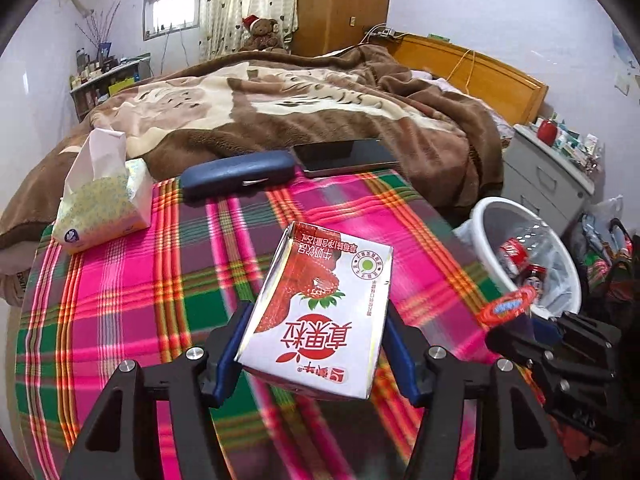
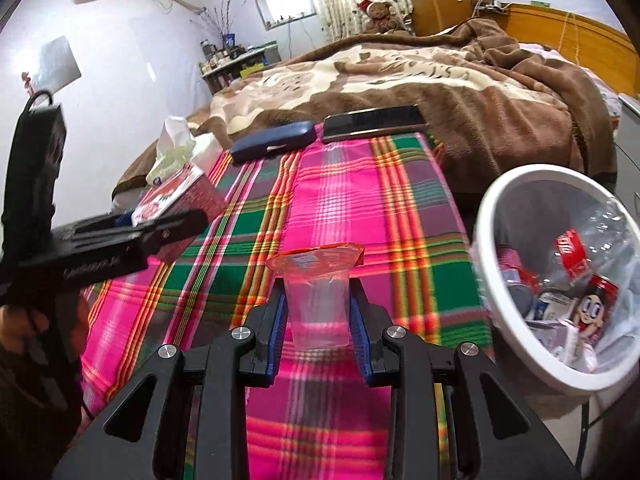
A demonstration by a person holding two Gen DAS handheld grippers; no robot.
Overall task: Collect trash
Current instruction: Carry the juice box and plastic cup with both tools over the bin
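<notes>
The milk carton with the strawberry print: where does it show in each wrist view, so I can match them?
Left wrist: the milk carton fills the lower centre, clamped between the left gripper fingers.
Right wrist: the carton sits at mid-left, partly hidden behind the other gripper's black body.
Shared landmark: the blue glasses case at the plaid cloth's far edge.

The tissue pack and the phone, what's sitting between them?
A dark blue glasses case lies between the tissue pack and the phone, at the far edge of the plaid cloth. Both wrist views show it.
</notes>
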